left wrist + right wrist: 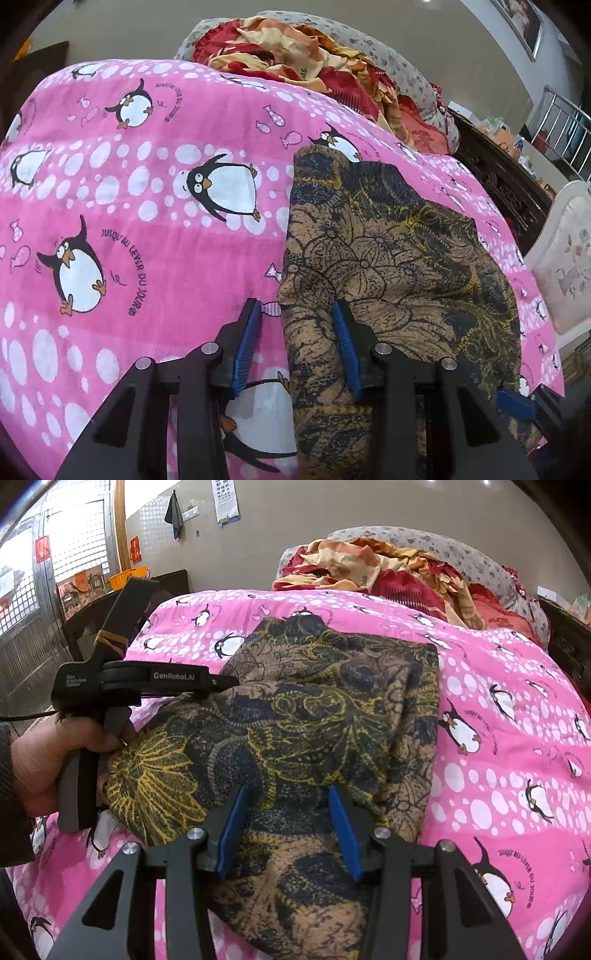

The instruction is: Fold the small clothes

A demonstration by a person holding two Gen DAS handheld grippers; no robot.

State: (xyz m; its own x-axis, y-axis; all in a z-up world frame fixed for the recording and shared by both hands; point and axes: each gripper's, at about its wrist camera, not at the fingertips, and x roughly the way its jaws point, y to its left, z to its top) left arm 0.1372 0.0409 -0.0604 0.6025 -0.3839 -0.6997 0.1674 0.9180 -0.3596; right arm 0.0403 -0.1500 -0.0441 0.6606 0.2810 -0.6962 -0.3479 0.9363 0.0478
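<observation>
From the right wrist view, the right gripper (286, 812) hangs with its jaws parted over the brown patterned garment (314, 716), gripping nothing. Only this view shows the hand (44, 760) carrying the left gripper (297, 317), whose jaws also stand apart, straddling the garment's left edge. The garment lies bunched on the pink penguin blanket (147, 206), bare blanket on both sides, a crumpled red-and-yellow heap (388, 568) beyond.

"JUSQU'AU LEVER DU JOUR" on the pink penguin blanket (155, 229); "GenRobot.AI" on the left gripper (173, 676)
</observation>
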